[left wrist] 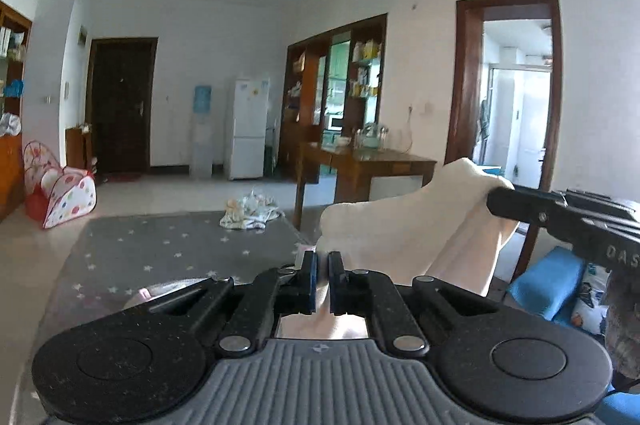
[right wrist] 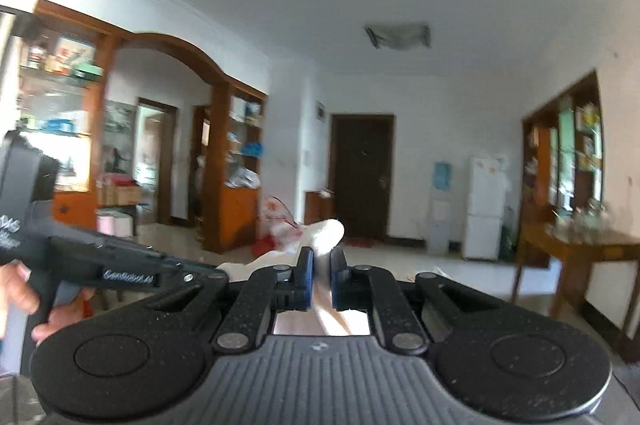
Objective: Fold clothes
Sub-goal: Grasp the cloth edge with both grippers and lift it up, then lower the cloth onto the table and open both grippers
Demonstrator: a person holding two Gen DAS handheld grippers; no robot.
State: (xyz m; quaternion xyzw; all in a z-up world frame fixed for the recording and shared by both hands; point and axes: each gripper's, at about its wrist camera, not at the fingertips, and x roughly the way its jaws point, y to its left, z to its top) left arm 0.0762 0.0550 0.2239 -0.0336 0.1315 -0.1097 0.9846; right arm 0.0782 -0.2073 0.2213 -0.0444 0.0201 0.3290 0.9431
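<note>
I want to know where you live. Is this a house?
Probably yes, a home's living room: there is a white fridge, a wooden dining table, a child's play tent and a grey star-patterned rug.

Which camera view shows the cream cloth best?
The left wrist view: the cloth hangs broadly between both grippers. The right wrist view shows only a small bunched part by its own jaws.

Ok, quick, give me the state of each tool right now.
Left tool: shut on the cream garment.
Right tool: shut on the same cream garment, held up off the table.
</note>
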